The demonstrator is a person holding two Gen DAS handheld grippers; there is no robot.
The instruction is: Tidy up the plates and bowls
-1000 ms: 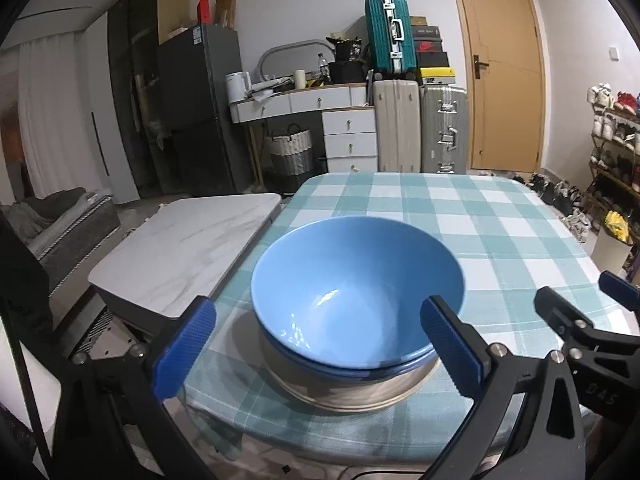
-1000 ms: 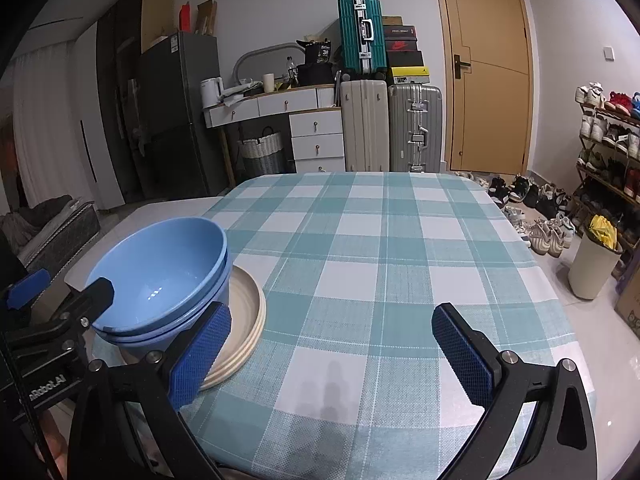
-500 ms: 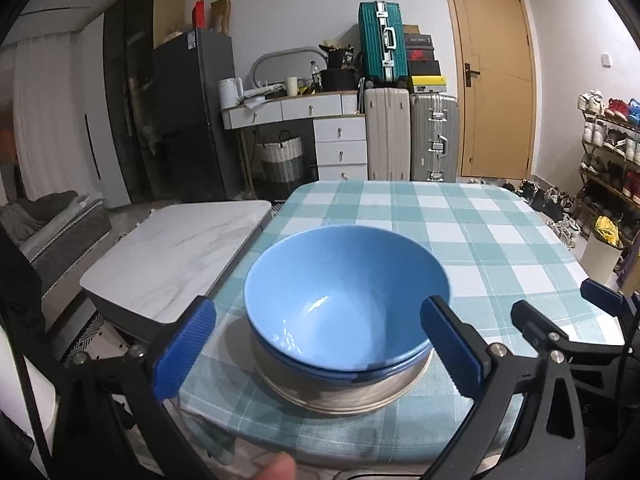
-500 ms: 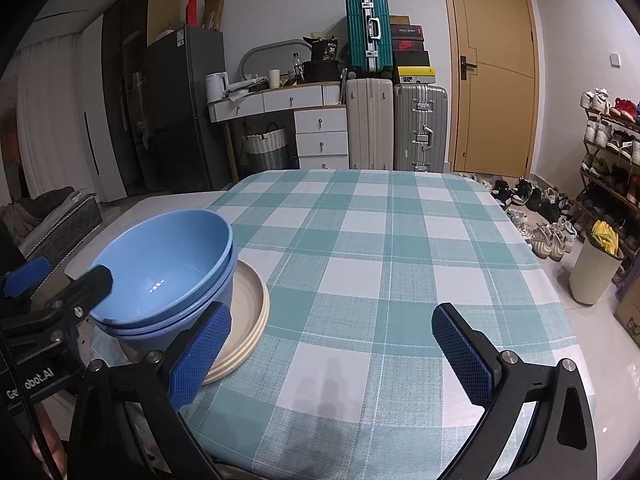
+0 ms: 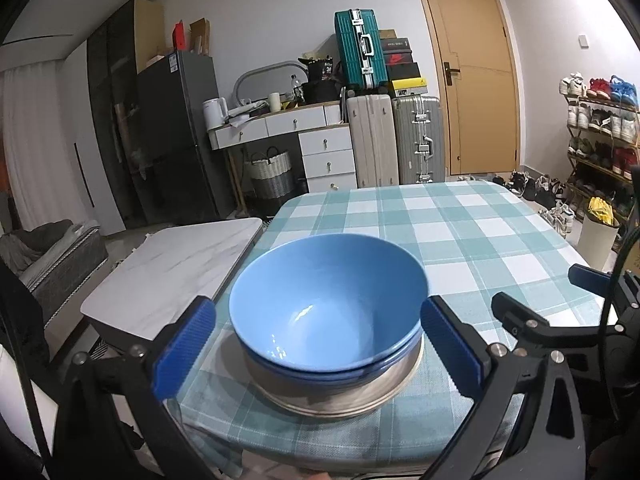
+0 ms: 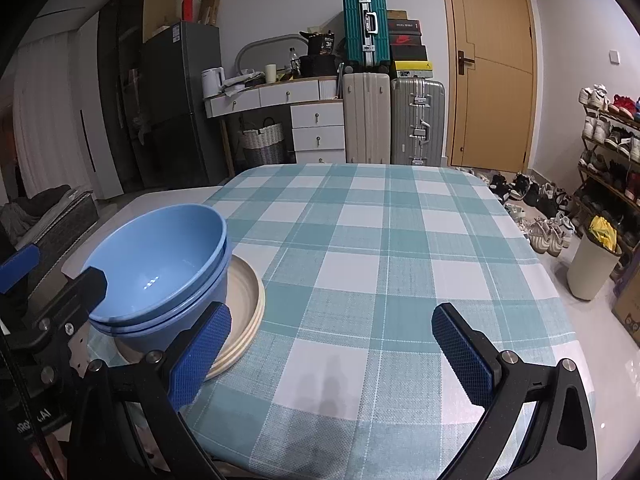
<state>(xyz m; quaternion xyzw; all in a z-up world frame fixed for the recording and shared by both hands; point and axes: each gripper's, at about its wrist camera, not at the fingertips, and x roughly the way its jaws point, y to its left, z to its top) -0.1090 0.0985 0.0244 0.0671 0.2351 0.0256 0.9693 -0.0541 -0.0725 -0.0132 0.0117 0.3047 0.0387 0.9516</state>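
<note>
- Two blue bowls (image 5: 328, 312) sit nested on cream plates (image 6: 244, 300) near the bench (image 6: 380, 240) corner.
- Left gripper (image 5: 316, 350) gapes around the bowls; right gripper (image 6: 332, 354) spread, empty.
- Risk: a nudge could slide the stack off the edge.

A lived-in home, an all-purpose room of a small flat. Surface (image 6: 360, 264) draped in teal-and-white checked cloth for meals. Dark fridge (image 6: 180, 104) against the back wall, beside a white desk with drawers (image 6: 280, 100) cluttered with a kettle (image 6: 212, 80) and bottles. Suitcases (image 6: 396, 120) stacked by a wooden door (image 6: 492, 64), shoe boxes (image 6: 406, 48) piled on top. Rack of shoes (image 6: 608, 128) along the right wall, more pairs loose on the floor. Wicker laundry basket (image 6: 262, 142) under the desk, waste bin (image 6: 592, 256) nearby.
</note>
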